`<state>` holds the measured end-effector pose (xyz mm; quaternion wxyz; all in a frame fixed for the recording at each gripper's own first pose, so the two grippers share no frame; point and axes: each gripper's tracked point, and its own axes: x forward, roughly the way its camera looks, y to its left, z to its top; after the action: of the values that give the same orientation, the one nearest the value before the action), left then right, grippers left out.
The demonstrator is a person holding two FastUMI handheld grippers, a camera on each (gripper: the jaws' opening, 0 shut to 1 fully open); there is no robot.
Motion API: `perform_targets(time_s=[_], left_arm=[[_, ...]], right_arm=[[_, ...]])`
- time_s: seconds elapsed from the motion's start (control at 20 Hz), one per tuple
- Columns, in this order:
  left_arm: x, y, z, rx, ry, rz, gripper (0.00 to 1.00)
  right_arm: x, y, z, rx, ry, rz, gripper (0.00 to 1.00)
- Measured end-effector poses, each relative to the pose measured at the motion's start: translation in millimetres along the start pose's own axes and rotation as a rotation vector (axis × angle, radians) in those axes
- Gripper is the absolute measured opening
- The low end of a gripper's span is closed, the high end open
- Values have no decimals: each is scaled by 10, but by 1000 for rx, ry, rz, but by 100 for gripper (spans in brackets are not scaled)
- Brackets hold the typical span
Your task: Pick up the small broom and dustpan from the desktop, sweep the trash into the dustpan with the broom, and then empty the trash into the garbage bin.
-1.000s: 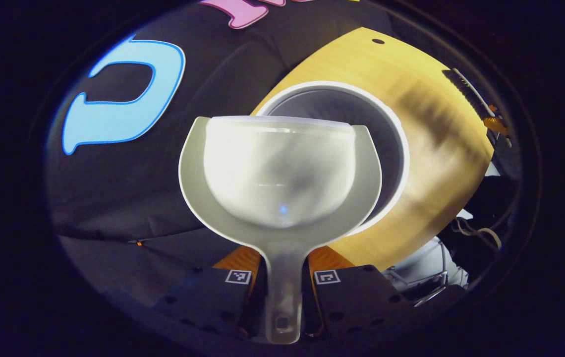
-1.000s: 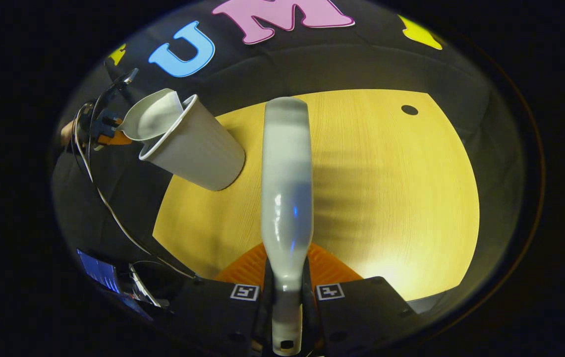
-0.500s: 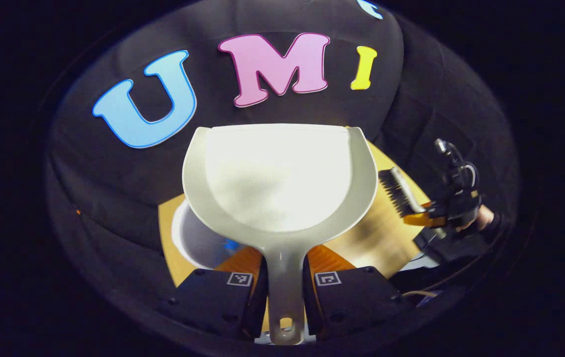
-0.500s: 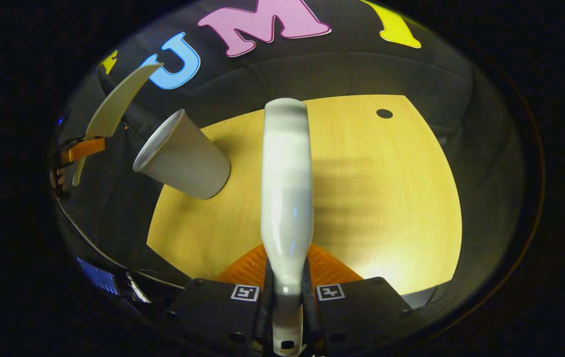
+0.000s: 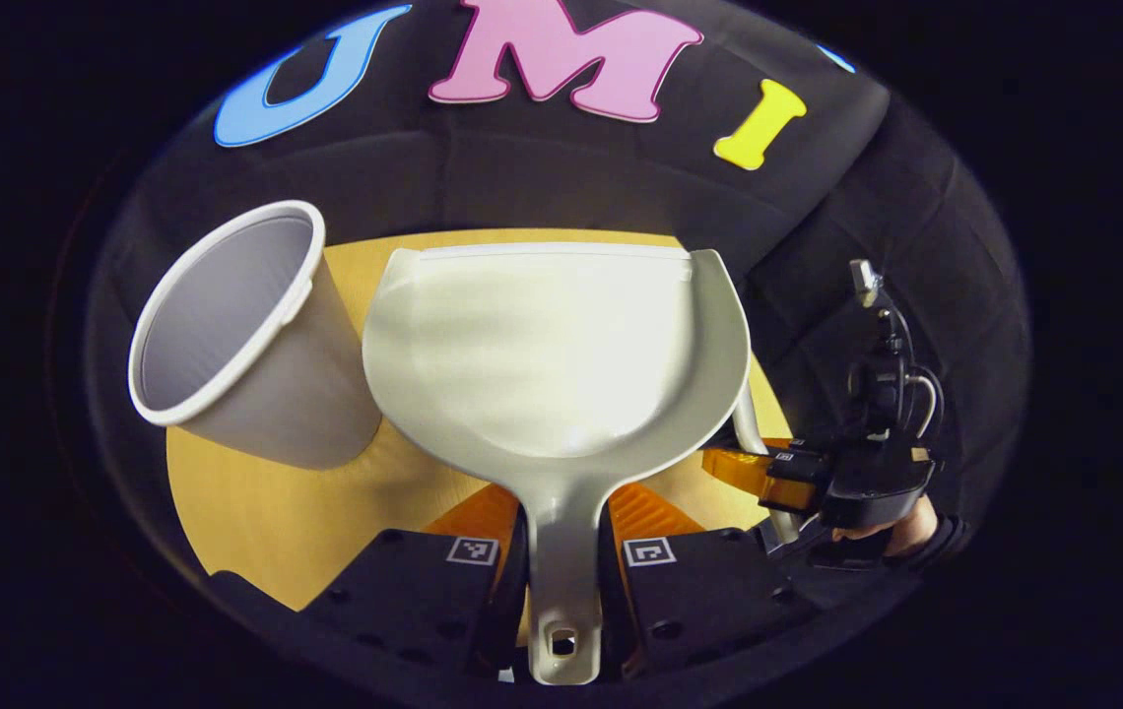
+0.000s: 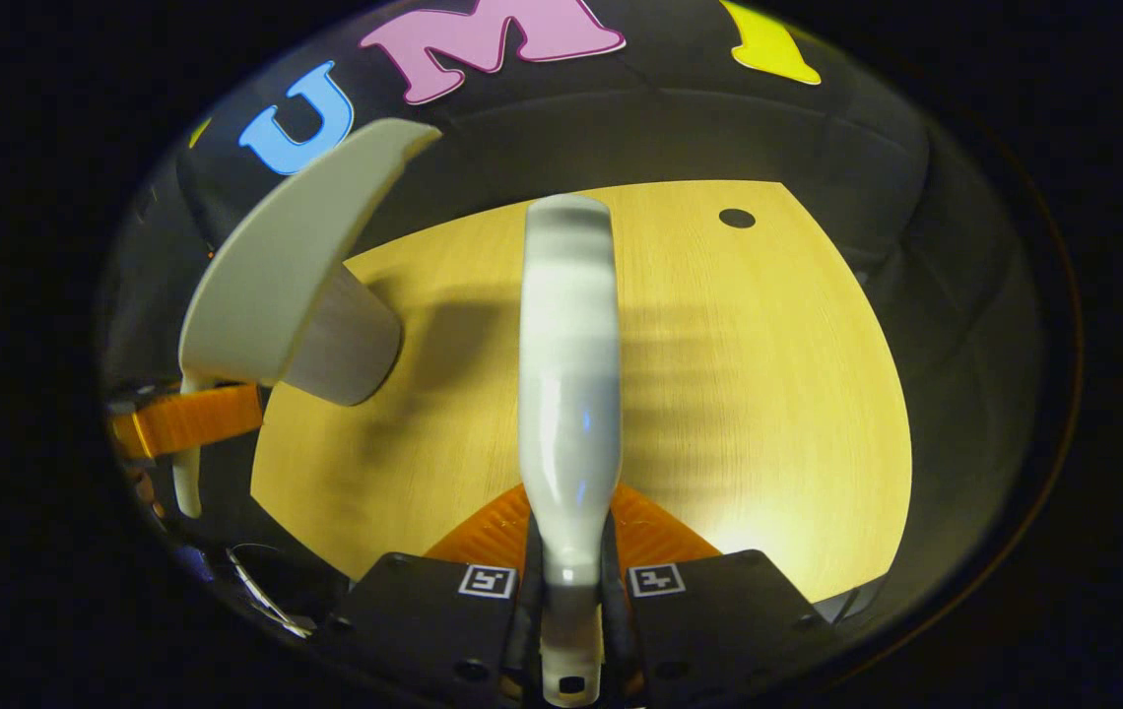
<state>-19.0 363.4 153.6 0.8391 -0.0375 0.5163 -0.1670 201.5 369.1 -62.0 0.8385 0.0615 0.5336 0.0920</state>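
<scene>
Dustpan (image 5: 552, 364) sits gripped by its handle in the left tongs (image 5: 561, 566), whose two fingers are closed against the flat, smooth plastic stem on either side. Its pan is a wide, shallow scoop of pale glossy plastic with a straight front lip and rounded back wall, held up above the bench (image 5: 266, 502), and its inner surface looks bare. In the right gripper view the same pan shows from below at the left, a curved pale shell with its handle pinched in ribbed fingers (image 6: 192, 418).

The right tongs (image 6: 571, 576) are closed on the broom (image 6: 569, 374), both fingers pressing its narrow neck. From here the broom is a long, smooth, rounded white handle that widens and runs straight ahead over the bench; its bristles are hidden behind it, so I cannot judge their state. In the left gripper view those tongs appear at the right, held by a hand (image 5: 901, 532).

Just left of the dustpan stands the garbage bin (image 5: 236, 340), a tapered pale grey plastic bucket with a thick rolled rim, resting on the bench. The bench top is light wood with fine straight grain and a small dark round hole (image 6: 737, 218) near its far corner.
</scene>
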Motion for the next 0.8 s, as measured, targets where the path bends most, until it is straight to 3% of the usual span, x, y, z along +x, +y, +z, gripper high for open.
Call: perform_targets(time_s=[0.2,0.3,0.4,0.8], left_arm=[[606,330,-486,-179,98,49,30],[855,429,-749,-156,177,117,30],[885,390,-922,-122,248,151,31],[801,365,-911,-174,308,155,30]], right_arm=[[-113,33,13,30,130,-52,28],[-214,75,38,31,188,-93,28],[-271,66,98,-3,239,-87,28],[-314,18,131,-50,351,-106,28]])
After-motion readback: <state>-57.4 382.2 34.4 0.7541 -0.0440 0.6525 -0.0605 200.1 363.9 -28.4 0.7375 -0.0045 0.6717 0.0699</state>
